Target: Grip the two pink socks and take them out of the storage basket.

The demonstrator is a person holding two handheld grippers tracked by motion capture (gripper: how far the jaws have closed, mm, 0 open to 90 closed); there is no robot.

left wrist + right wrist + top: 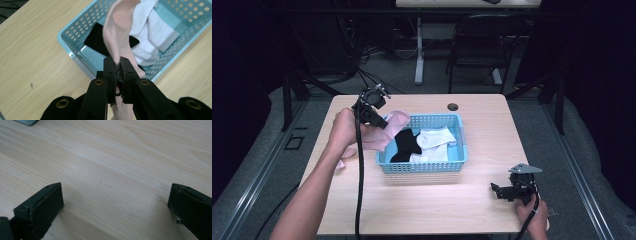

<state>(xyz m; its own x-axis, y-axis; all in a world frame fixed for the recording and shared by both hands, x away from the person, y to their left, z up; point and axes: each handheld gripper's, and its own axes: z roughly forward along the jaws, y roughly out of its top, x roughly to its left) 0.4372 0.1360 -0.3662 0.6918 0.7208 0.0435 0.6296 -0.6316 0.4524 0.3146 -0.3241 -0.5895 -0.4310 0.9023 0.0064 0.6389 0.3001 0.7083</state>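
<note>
Your left gripper [379, 120] sits left of centre in the high view, raised above the table [472, 205] at the left rim of the blue basket [422, 167], its jaws clamped on a pink sock [384, 132] that drapes over your hand and down toward the tabletop. The left gripper view supplies what the overhead cannot: the pads pinch a fold of that pink sock [117, 37] tight (fabric fills the seam between them), and the cloth hangs in front of the basket [72, 47], covering part of a black sock [97, 41] and a white sock [152, 37] lying inside. From above, the black sock [404, 145] lies left of the white one [434, 145]. Your right gripper [507, 190] rests at the lower right of the table, well apart from the basket; its own view shows the jaws wide apart over bare wood. A black chair [482, 45] stands beyond the table at the top.
</note>
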